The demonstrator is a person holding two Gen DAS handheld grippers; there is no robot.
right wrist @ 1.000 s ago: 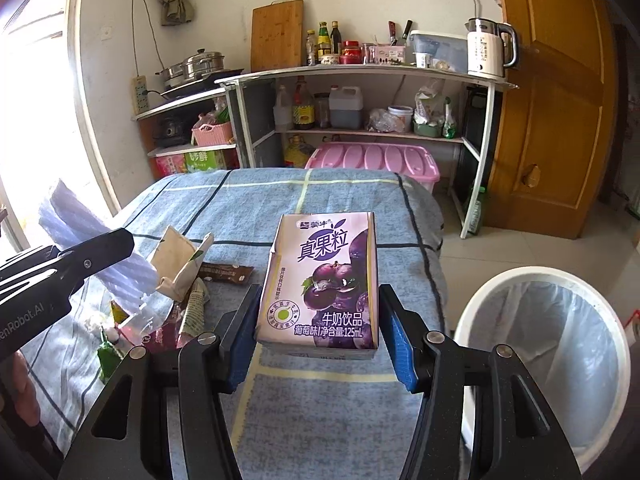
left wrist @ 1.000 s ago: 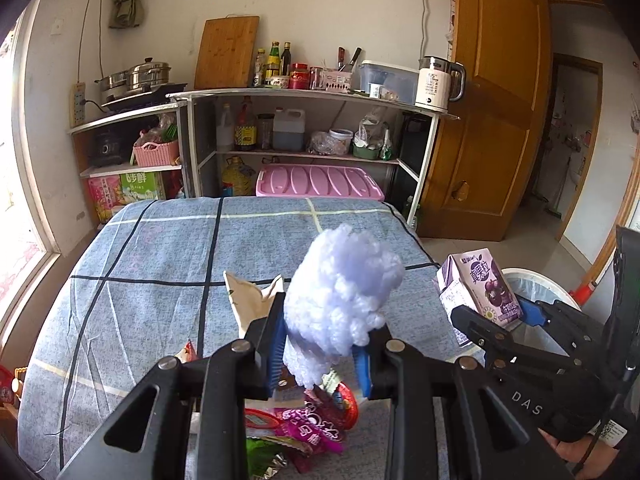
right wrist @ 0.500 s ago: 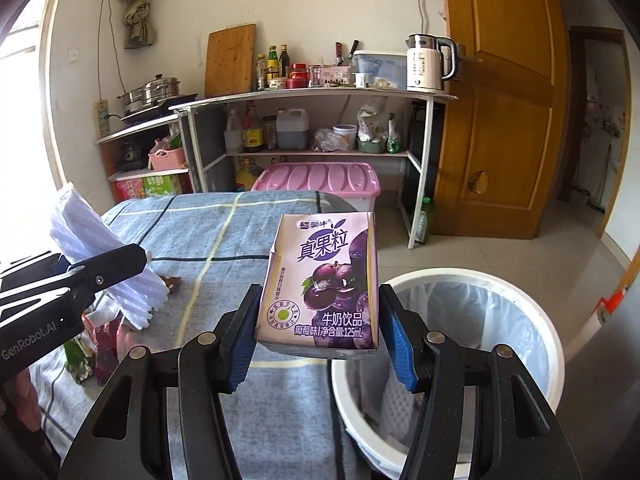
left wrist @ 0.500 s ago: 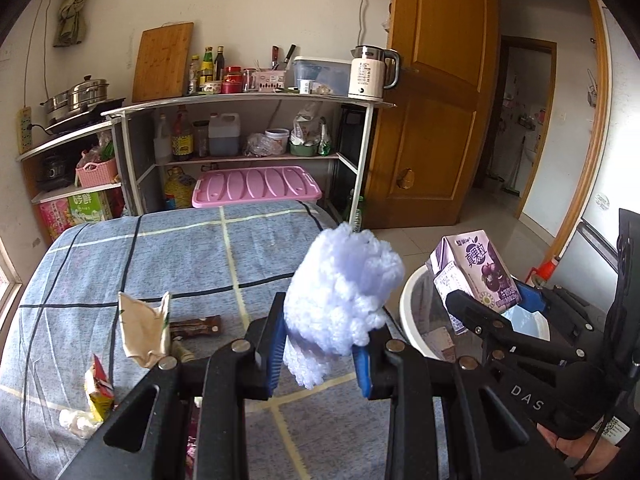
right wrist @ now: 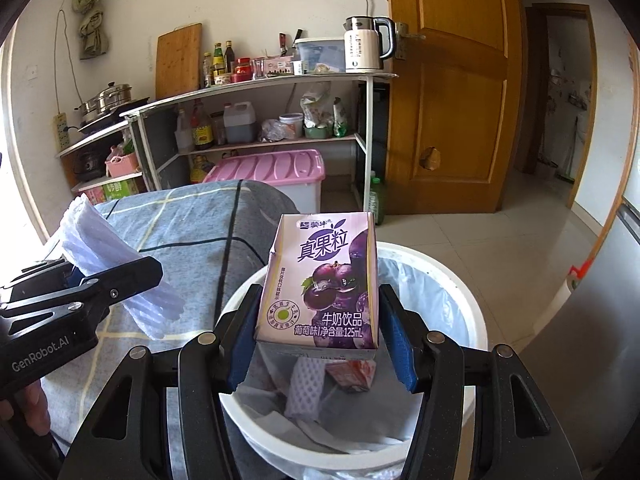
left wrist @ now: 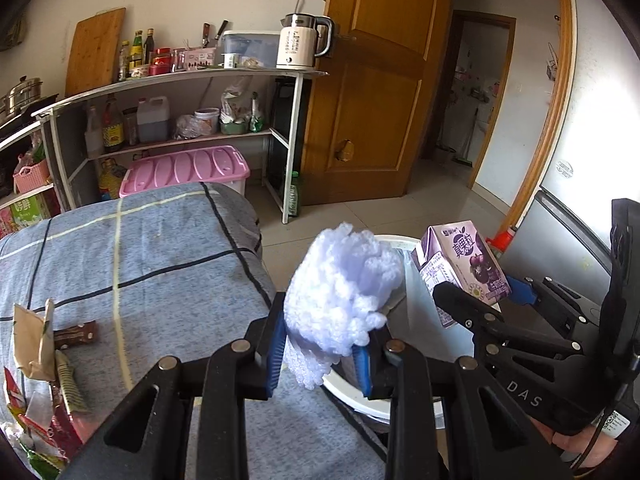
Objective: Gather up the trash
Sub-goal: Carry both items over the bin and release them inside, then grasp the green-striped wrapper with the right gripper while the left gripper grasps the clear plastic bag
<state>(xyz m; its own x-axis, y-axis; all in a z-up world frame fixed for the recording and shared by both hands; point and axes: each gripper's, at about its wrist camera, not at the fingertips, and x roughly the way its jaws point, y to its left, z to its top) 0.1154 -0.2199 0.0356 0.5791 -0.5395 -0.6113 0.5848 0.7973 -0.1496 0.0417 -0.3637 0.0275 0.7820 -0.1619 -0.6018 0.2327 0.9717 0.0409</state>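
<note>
Carton [right wrist: 320,284] upright (long axis vertical) over bin [right wrist: 460,280].

Bin [right wrist: 460,280] interior: mostly blocked by drink carton [right wrist: 324,284]; near rim runs behind the right tongs [right wrist: 320,344]. Wrapper pile [left wrist: 36,412] at the surface's near left corner cut by frame edge. Shelf bottle labels [left wrist: 136,50] illegible.

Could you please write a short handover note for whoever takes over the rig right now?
Left gripper: shut on the white foam net, near the bin's edge.
Right gripper: shut on the purple milk carton, held over the white bin.
Done: the bin already holds a foam piece and a small carton.
Left: release both items into the bin, then collect the wrappers lying on the blue tablecloth.
</note>
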